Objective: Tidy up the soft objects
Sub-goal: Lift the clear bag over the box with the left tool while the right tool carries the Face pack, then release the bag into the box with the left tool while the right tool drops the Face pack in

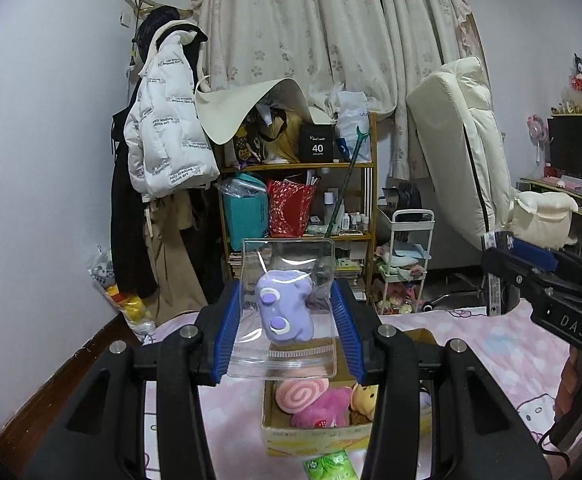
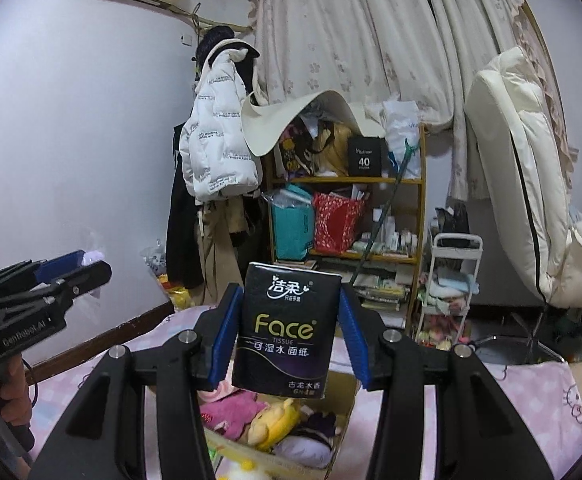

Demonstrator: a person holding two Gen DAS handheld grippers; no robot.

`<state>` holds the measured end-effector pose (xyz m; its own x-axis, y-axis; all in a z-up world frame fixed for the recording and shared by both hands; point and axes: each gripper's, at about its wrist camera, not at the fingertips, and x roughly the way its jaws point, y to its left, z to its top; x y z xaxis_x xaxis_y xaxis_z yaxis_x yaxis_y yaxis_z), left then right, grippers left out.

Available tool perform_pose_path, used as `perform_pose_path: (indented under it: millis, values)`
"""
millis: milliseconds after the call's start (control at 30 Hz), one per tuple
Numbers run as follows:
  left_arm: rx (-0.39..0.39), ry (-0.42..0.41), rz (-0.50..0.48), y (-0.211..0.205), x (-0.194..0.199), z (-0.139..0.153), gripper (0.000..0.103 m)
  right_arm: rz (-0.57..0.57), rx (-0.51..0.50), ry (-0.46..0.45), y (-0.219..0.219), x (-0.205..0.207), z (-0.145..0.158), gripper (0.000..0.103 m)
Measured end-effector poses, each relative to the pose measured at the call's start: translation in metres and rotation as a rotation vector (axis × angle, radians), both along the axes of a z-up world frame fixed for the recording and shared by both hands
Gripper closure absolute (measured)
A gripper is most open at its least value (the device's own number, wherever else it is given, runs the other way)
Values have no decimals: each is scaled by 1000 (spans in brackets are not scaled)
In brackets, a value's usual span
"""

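Observation:
My left gripper (image 1: 287, 320) is shut on a clear zip bag (image 1: 287, 356) holding a purple plush toy (image 1: 287, 308), raised above a cardboard box (image 1: 311, 436) on the pink bed. The box holds a pink swirl plush (image 1: 301, 394), a pink toy and a yellow toy. My right gripper (image 2: 289, 332) is shut on a black Face tissue pack (image 2: 287, 328), held above the same box (image 2: 343, 404), which shows pink, yellow (image 2: 275, 420) and dark plush toys. Each gripper shows in the other's view, the right one (image 1: 531, 264) and the left one (image 2: 51, 276).
A green packet (image 1: 329, 466) lies on the bed in front of the box. Beyond the bed stand a wooden shelf (image 1: 299, 166) full of bags, a coat rack with a white jacket (image 1: 167, 136), a small white cart (image 1: 411, 248) and a cream mattress (image 1: 463, 140) against the curtain.

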<state>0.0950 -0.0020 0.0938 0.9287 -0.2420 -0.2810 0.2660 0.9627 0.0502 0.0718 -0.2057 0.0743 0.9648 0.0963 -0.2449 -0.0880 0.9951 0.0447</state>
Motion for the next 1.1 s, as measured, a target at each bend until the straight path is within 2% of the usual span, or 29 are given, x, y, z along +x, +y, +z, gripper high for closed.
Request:
perform_pose_path:
  millis: [200, 367, 600, 833, 1100]
  values:
    - [-13, 33, -19, -5, 13, -25, 59, -9, -66, 2, 2, 10, -17, 52]
    - [-3, 69, -35, -13, 24, -46, 59, -11, -26, 31, -6, 22, -37, 52]
    - [40, 159, -48, -24, 39, -81, 59, 2, -3, 96, -11, 42, -62, 52]
    - [40, 204, -62, -29, 53, -101, 58, 21, 8, 160, -14, 55, -83, 52]
    - [50, 255, -59, -31, 64, -117, 58, 41, 5, 194, -11, 61, -96, 52]
